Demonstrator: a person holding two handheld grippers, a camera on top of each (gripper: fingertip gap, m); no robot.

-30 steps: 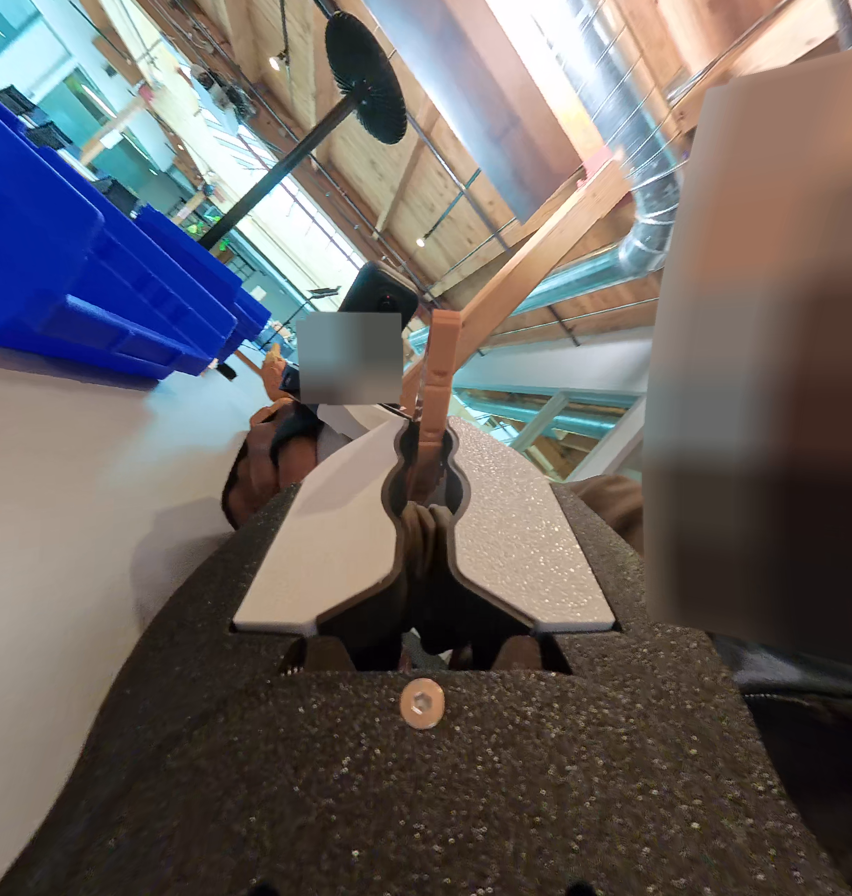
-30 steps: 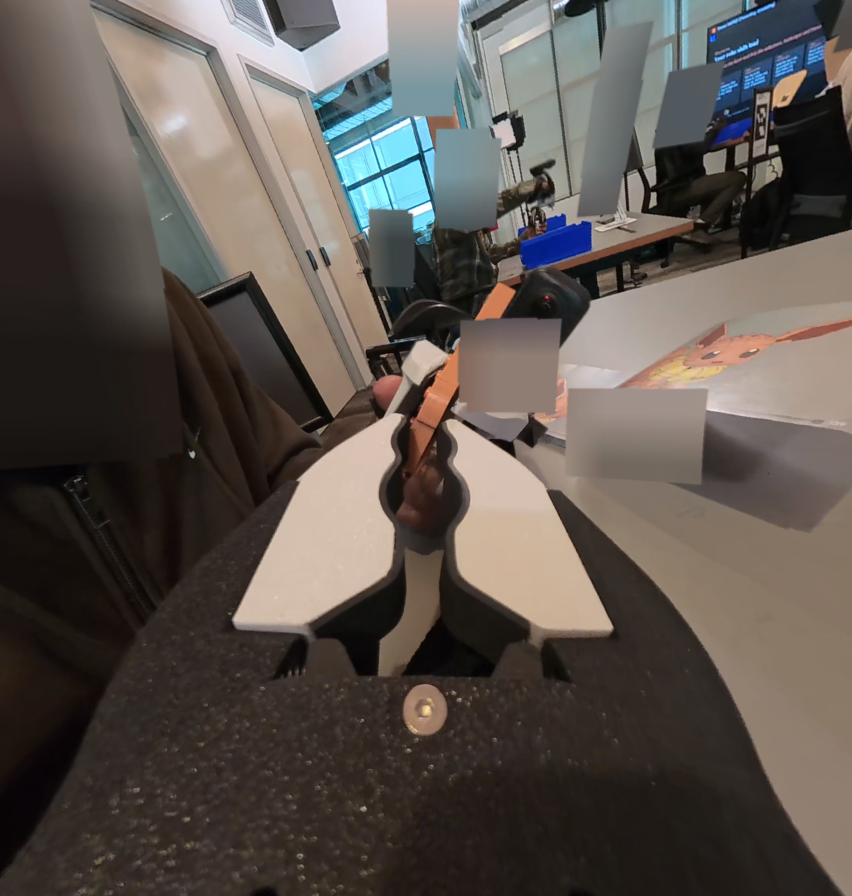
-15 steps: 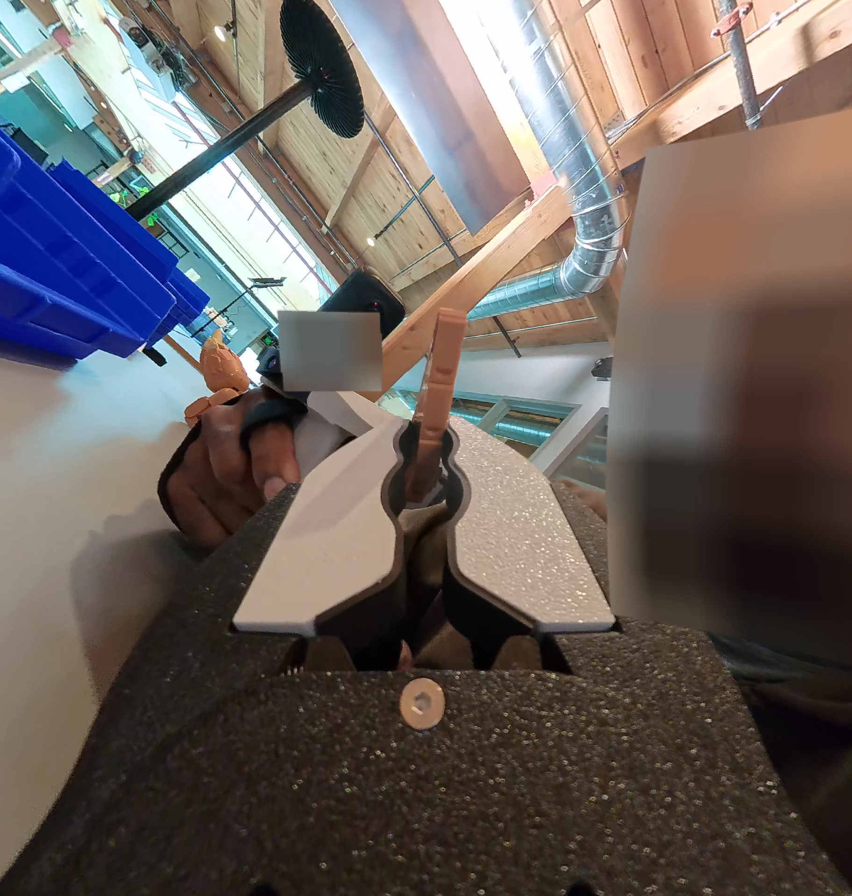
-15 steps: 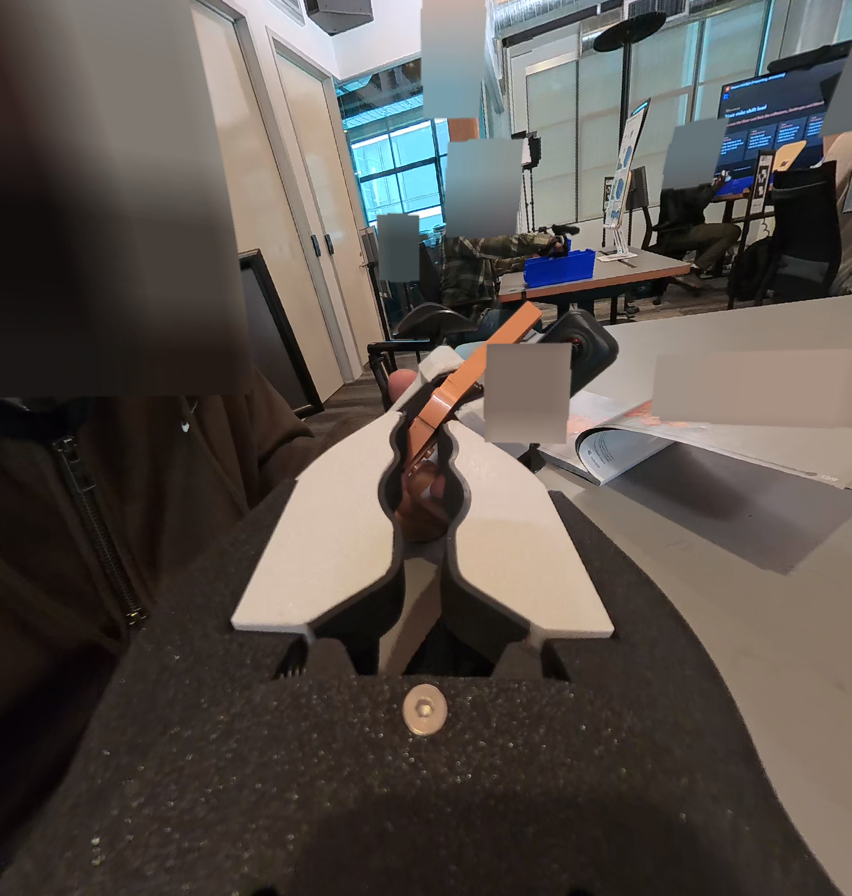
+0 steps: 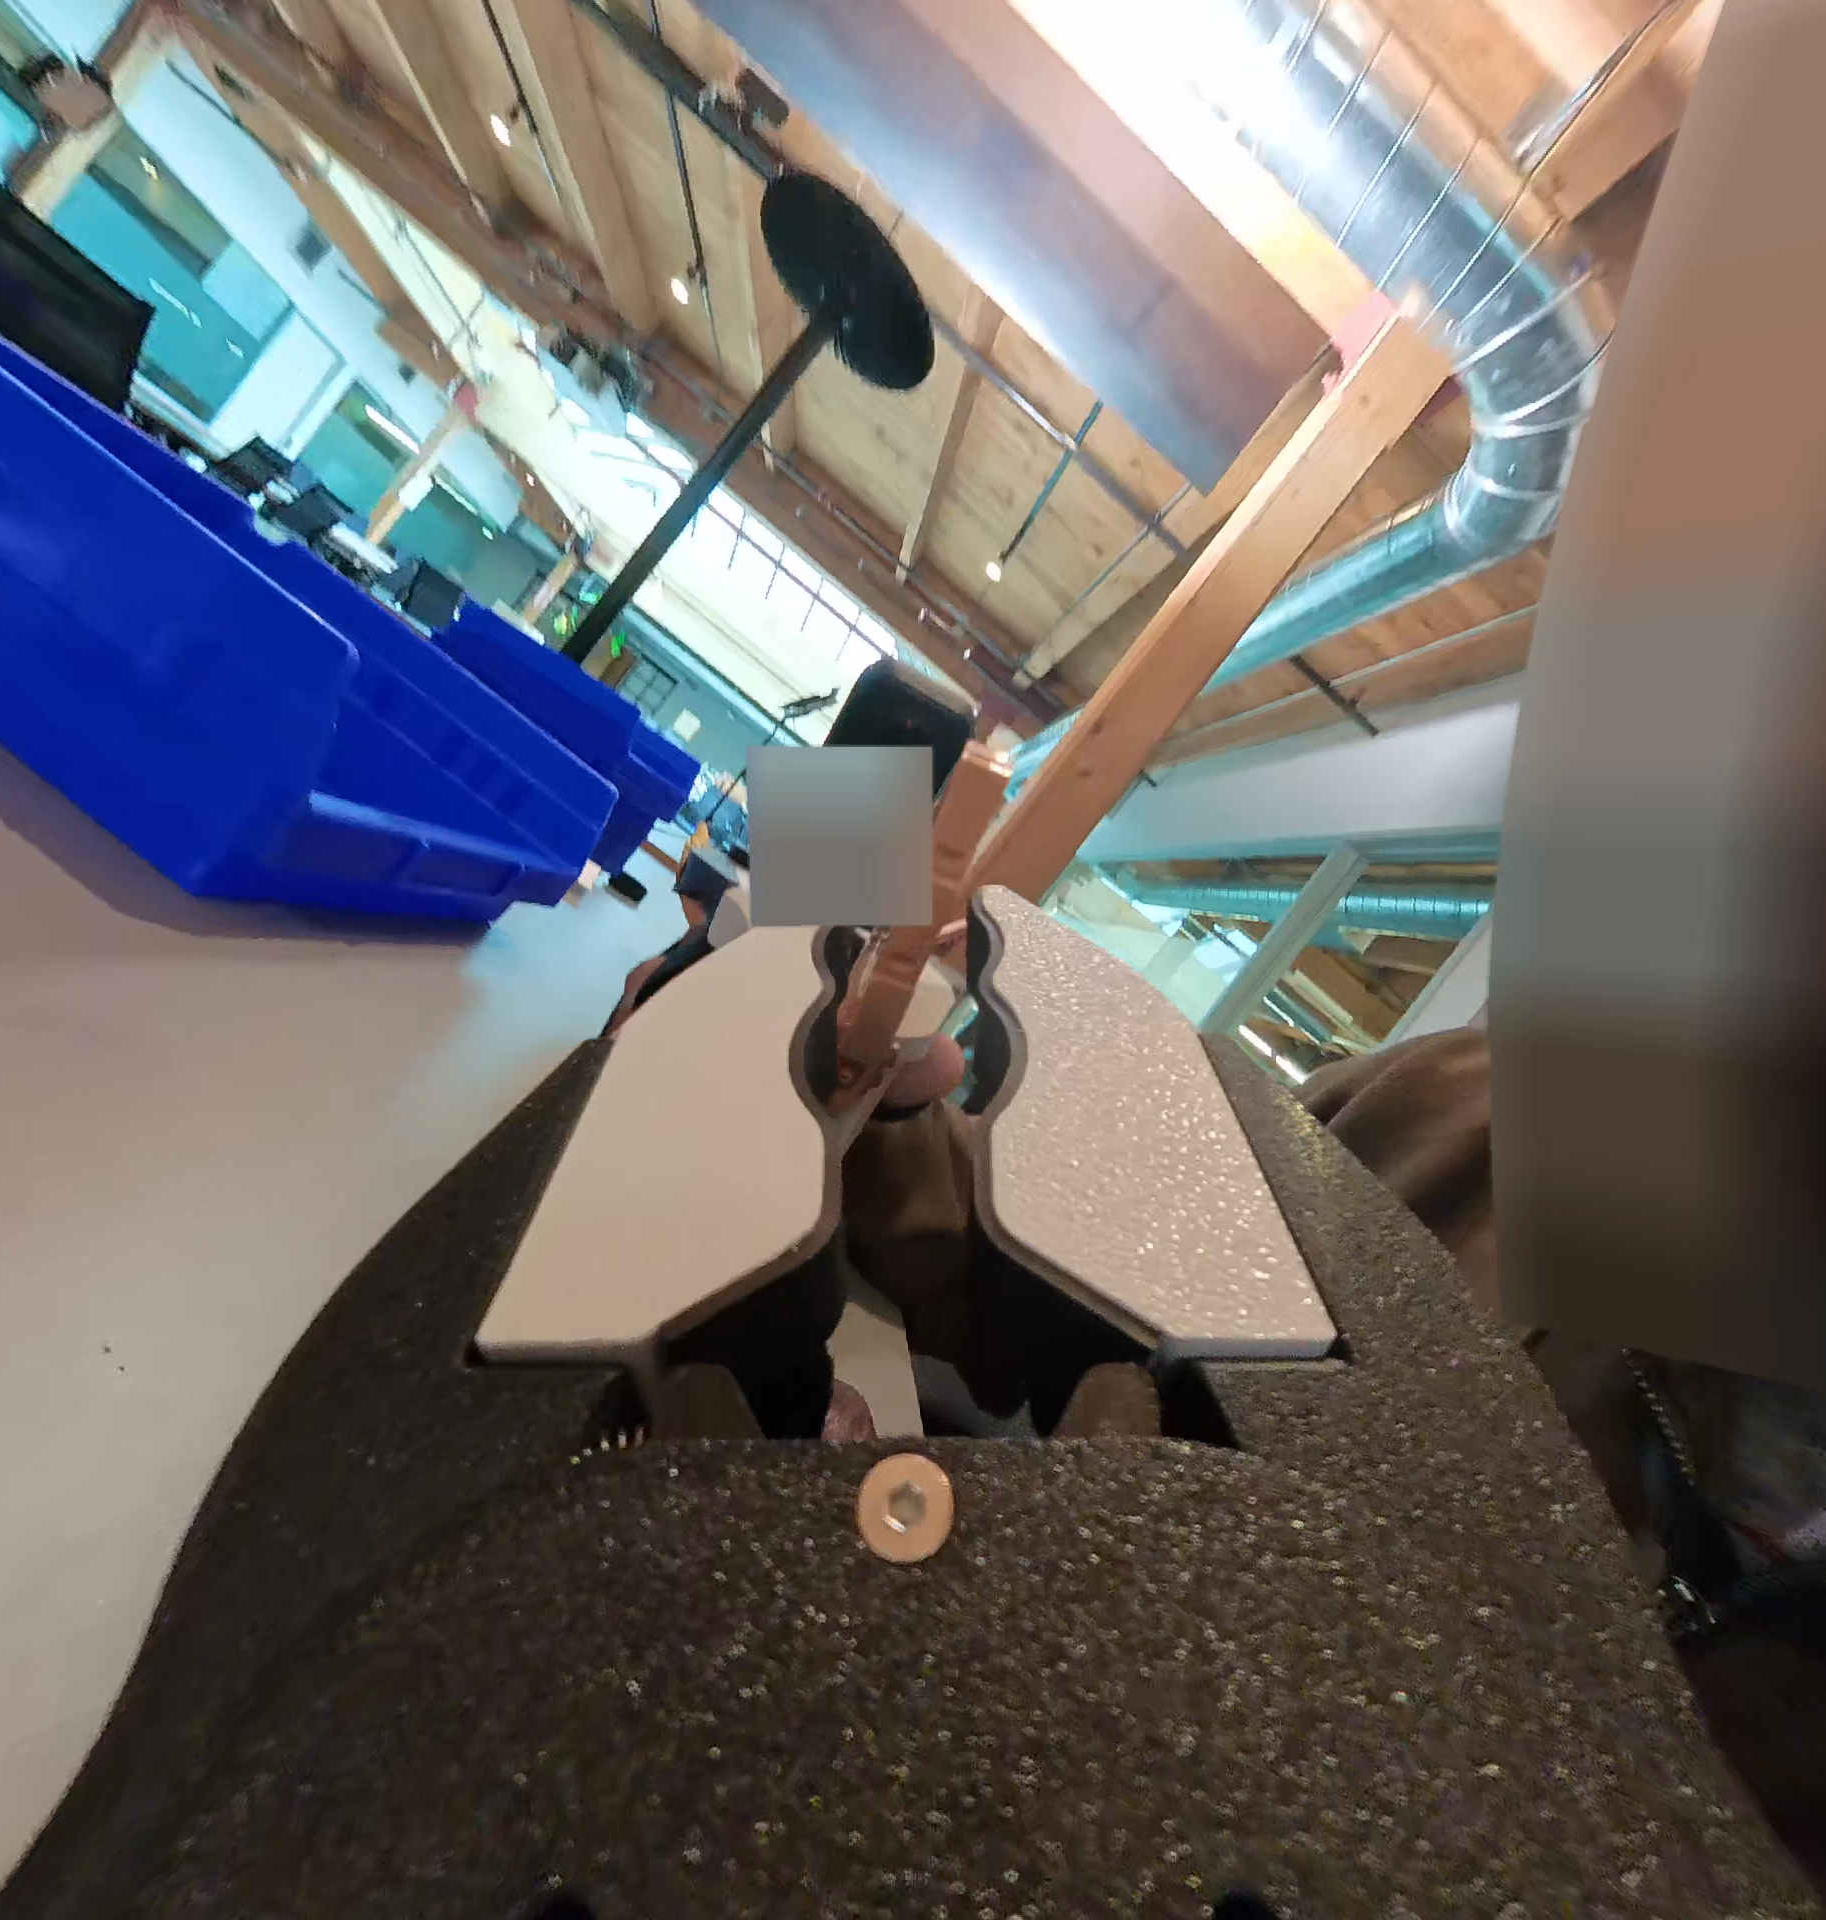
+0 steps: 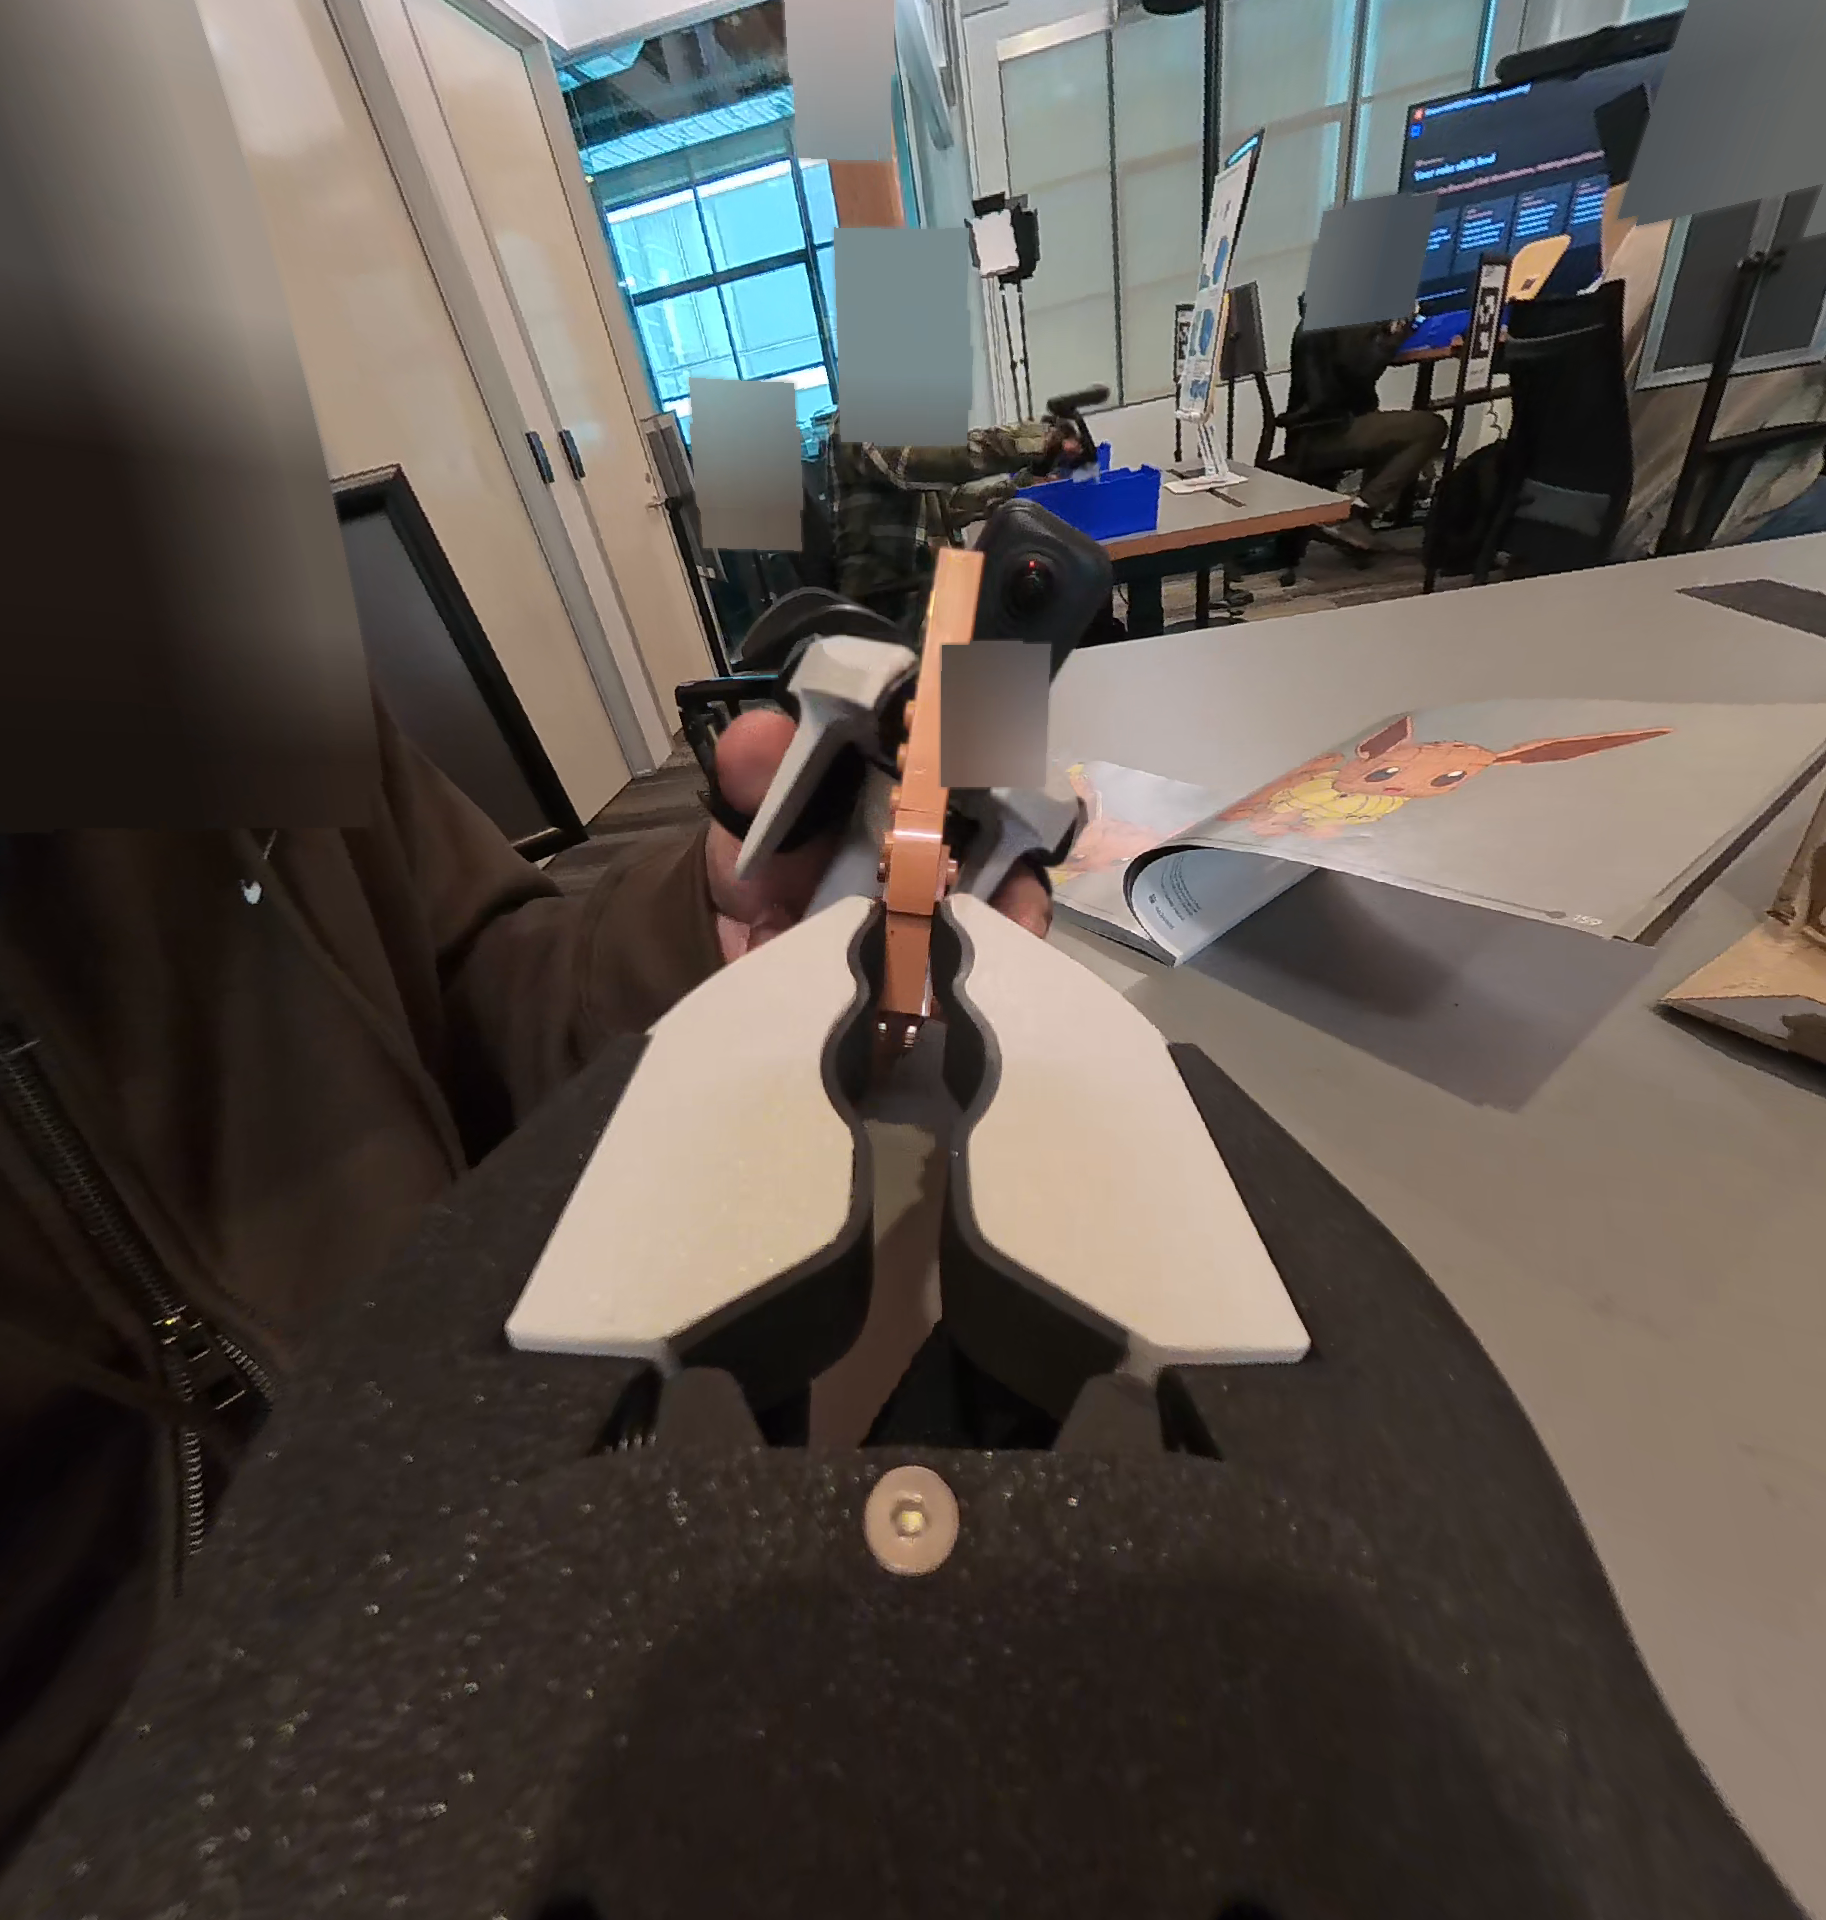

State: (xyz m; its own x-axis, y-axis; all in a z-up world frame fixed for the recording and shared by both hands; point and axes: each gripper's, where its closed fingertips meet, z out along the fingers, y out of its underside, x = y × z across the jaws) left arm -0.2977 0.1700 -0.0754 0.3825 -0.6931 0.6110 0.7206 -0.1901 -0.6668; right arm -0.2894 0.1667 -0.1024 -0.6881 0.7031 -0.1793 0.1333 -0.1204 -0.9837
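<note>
Now the left gripper [image 5: 904, 935] has spread its jaws: a second ago they pinched the tan brick strip [image 5: 959, 833], which at present merely stands between them, clear of the right-hand finger. Centre frame in the right wrist view, the right gripper [image 6: 904, 920] has tightened and clamps the strip's near end. Its long axis runs almost upright in that frame, far end tipped slightly right, pointing away along the fingers.

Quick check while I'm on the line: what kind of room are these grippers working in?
Most likely an open-plan office or lab workspace: grey worktables with blue plastic bins, people seated at desks by a large wall screen, and an exposed timber ceiling with metal ducting.
</note>
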